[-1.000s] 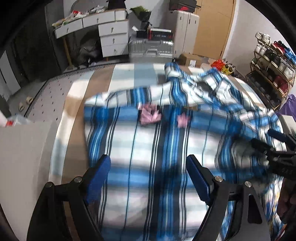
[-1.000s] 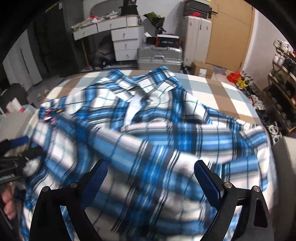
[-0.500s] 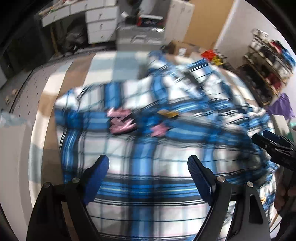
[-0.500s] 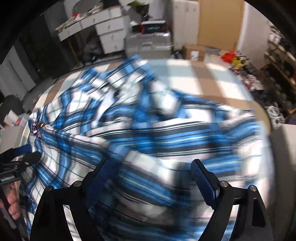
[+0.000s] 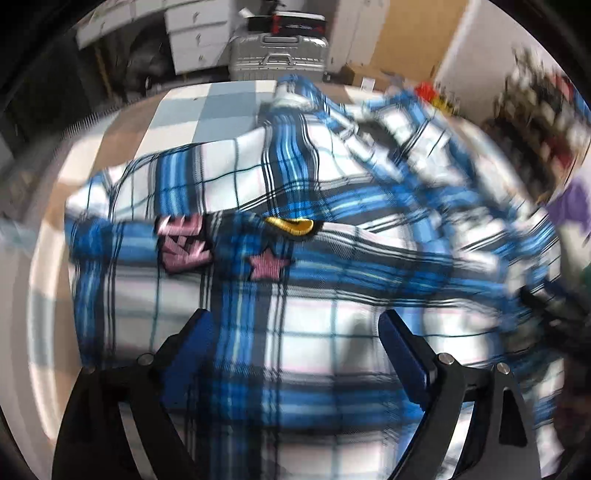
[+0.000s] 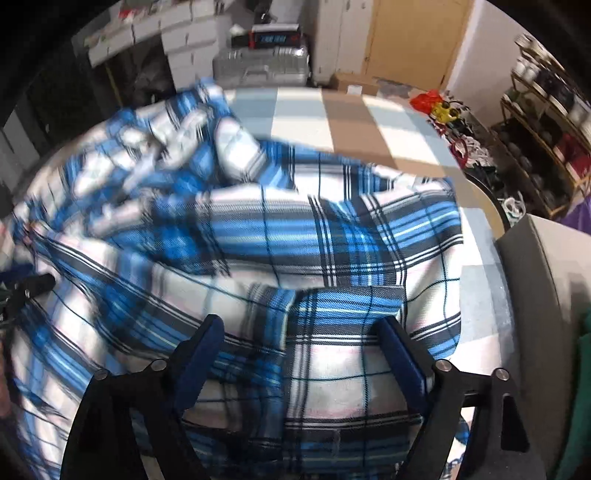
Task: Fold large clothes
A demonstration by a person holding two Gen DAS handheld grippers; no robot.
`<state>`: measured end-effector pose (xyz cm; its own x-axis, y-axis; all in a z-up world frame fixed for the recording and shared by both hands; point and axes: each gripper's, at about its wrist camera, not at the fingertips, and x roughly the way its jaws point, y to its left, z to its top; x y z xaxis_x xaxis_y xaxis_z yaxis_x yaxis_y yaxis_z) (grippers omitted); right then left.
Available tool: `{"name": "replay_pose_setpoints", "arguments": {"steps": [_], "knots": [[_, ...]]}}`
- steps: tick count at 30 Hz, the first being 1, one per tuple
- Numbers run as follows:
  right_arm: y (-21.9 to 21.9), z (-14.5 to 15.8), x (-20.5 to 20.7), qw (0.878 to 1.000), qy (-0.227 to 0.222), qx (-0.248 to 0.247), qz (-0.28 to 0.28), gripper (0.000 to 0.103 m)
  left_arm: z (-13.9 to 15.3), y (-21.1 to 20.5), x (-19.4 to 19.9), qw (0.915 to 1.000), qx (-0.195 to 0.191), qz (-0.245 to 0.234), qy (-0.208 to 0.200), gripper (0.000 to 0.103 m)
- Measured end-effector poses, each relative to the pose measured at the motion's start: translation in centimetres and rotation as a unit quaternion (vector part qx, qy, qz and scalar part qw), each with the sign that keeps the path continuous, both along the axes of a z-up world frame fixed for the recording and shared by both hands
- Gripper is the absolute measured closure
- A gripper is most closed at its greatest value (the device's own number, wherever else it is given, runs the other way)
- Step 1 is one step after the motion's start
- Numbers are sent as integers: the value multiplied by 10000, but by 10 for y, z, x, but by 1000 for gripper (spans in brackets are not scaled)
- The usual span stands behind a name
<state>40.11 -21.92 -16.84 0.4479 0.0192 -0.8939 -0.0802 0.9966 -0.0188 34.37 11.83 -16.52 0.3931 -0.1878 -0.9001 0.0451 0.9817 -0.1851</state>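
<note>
A large blue, white and black plaid shirt lies spread and rumpled over a checked bed cover; it fills the right wrist view too. Pink patches, a pink star and a yellow patch sit on its chest. My left gripper is open just above the shirt's near part, fingers apart with cloth showing between them. My right gripper is open over the shirt near a chest pocket. Both views are motion-blurred.
Beyond the bed stand a silver suitcase, white drawers and a wooden door. A shoe rack stands at the right. A grey box edge sits close on the right.
Both grippers have dropped lower and closer to the shirt. The shirt's folds have shifted, and the patches now appear larger in the left view. Both jaws stay open.
</note>
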Motion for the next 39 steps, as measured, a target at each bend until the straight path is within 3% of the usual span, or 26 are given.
{"name": "replay_pose_setpoints", "arguments": {"steps": [2,5,8,11,13,16,17,22,25,27,28,29,32,34,39], "knots": [[3,15,-1,9994,-256,213,82,19,12,1,-4,9996,-247,-13,-124,16],[16,26,9,9986,-467,23,249,18,20,-26,4,9988,139,-320,-334,15],[27,15,36,9996,-187,-10,188,18,6,-53,25,9968,537,-525,-283,15],[24,-21,55,9987,506,-52,1,13,-29,-62,43,9958,727,-376,408,15],[24,-25,58,9991,400,-157,15,10,-34,-74,45,9917,1156,-533,161,7],[18,-19,57,9990,439,0,-33,14,-37,-67,47,9942,1008,-345,169,7],[14,-12,52,9995,299,37,13,21,-37,-65,45,9940,1022,-344,179,7],[-1,23,-4,9988,-440,179,129,20,-25,-32,7,9965,796,-234,34,7],[-9,28,-45,9960,-767,245,382,19,-25,-4,-22,9949,976,-218,-155,7],[-20,25,-58,9947,-1000,-175,140,12,-36,15,-35,9919,1262,24,-172,7],[-27,17,-59,9959,-878,-186,68,12,-42,25,-37,9953,929,145,-212,6],[-29,9,-56,9978,-648,-125,54,13,-40,26,-34,9956,846,187,-349,5],[-33,-24,-51,10000,4,-25,38,12,-42,26,-33,9957,863,122,-303,4],[-36,-20,-58,9997,-219,13,68,12,-43,30,-35,9961,810,110,-327,3],[-38,0,-70,9998,-167,96,46,19,-26,54,-69,9983,558,22,-162,4]]}}
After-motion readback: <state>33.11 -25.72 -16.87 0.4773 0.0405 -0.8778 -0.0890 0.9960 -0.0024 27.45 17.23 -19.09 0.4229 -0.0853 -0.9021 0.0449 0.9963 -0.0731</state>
